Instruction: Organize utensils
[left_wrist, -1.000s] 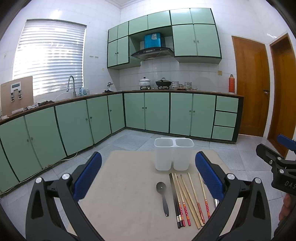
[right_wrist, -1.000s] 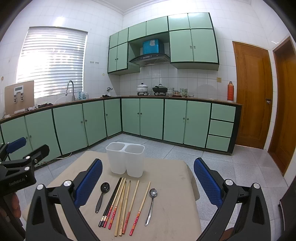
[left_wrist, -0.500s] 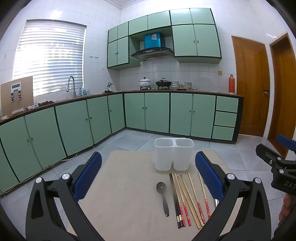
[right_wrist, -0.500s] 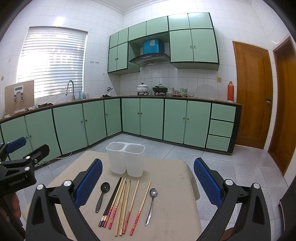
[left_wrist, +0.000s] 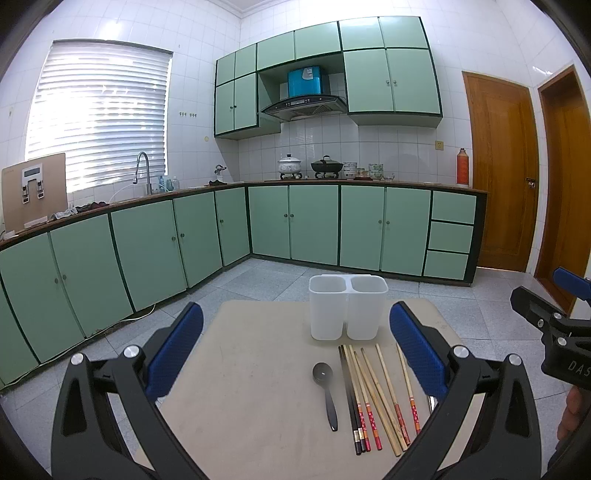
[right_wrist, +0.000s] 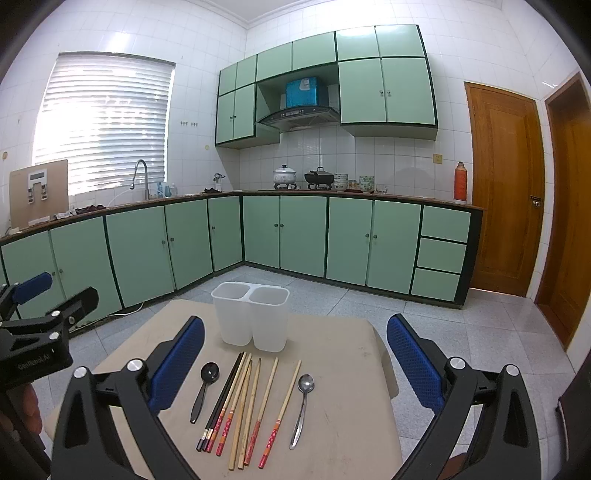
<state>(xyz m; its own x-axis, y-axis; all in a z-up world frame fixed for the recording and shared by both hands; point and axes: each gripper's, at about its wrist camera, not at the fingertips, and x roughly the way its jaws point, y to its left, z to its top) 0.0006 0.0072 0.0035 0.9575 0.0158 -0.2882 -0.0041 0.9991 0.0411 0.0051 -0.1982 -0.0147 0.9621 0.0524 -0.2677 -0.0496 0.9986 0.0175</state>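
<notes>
White two-compartment holder (right_wrist: 251, 319) stands at the far edge of the table (right_wrist: 343, 339), centre of frame; both compartments look empty. Below it, left to right: black spoon (right_wrist: 202, 389); fanned chopsticks (right_wrist: 243, 402); metal spoon (right_wrist: 302, 408); all flat on the table, apart from the holder. Right gripper (right_wrist: 295, 362) spread wide, gripping nothing; utensils lie between its blue pads (right_wrist: 177, 365). Left gripper (left_wrist: 295, 350) also wide, unloaded; black spoon and chopsticks lower centre-right, between its fingers.
</notes>
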